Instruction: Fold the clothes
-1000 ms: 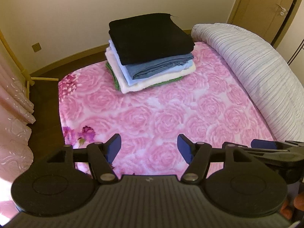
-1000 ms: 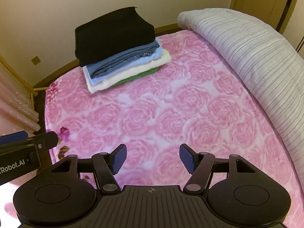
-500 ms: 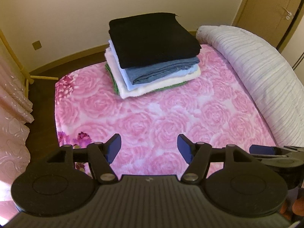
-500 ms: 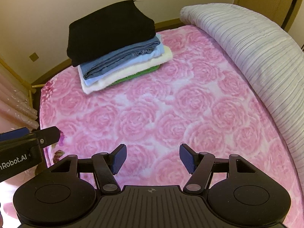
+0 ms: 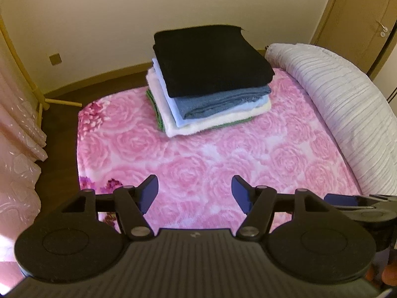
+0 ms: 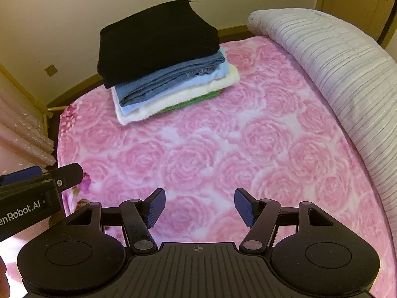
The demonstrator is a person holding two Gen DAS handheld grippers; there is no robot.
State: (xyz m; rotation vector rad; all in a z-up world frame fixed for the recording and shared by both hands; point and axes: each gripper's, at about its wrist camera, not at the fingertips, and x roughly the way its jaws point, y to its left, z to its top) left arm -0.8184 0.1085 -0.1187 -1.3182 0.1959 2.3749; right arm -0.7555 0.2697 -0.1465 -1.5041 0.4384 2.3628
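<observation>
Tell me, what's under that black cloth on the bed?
Under the black cloth lie a grey-blue piece, a light blue one, a cream one and a green edge at the bottom. Only their edges show.

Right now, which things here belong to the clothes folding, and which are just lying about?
For the job:
stack of folded clothes
left gripper
right gripper

Just there:
pink rose blanket
rolled striped quilt
pink curtain
door

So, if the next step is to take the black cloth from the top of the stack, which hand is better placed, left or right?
Probably the left. Both grippers are open and empty, but in the left wrist view the stack lies straight ahead of the left gripper. In the right wrist view it sits off to the left of the right gripper. The margin is small.
</observation>
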